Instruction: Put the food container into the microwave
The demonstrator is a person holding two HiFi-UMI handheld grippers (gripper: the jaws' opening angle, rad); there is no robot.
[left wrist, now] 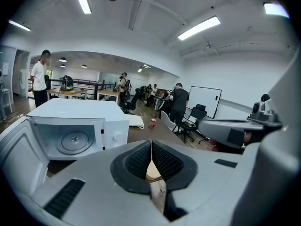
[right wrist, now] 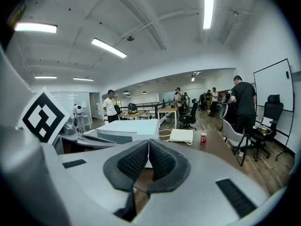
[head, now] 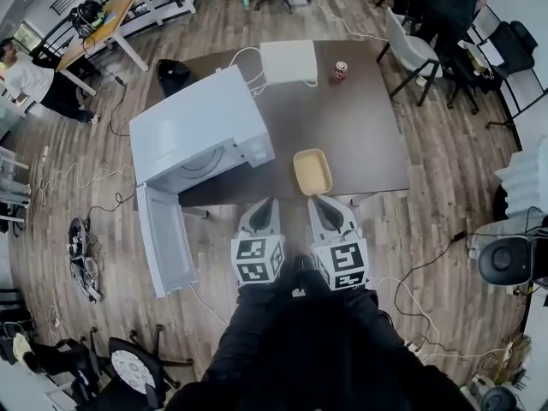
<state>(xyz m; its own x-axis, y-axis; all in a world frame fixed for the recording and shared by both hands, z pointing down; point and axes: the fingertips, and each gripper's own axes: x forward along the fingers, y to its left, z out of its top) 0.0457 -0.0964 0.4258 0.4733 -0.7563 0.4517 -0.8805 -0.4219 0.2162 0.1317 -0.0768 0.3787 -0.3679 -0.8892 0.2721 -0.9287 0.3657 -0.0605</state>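
A: How do the jaws stand?

B: Both pairs are pressed together with nothing in them. The left gripper [head: 265, 204] and the right gripper [head: 319, 202] sit side by side at the near edge of the dark brown desk [head: 360, 135].

A: And the container?

B: The shallow pale-yellow rectangular food container [head: 312, 171] lies on the desk just ahead of the jaws, nearer the right pair. Neither pair touches it.

A: The oven?

B: The white boxy microwave [head: 201, 131] stands ahead and to the left of the left jaws. Its door [head: 165, 238] is swung wide open, and the cavity [left wrist: 70, 142] shows only its turntable.

A: So which step is this?

B: The approach, I'd judge; the pick-up isn't made. Next, one pair must part, straddle a container wall and close on it. Then it must carry the container leftward into the cavity.
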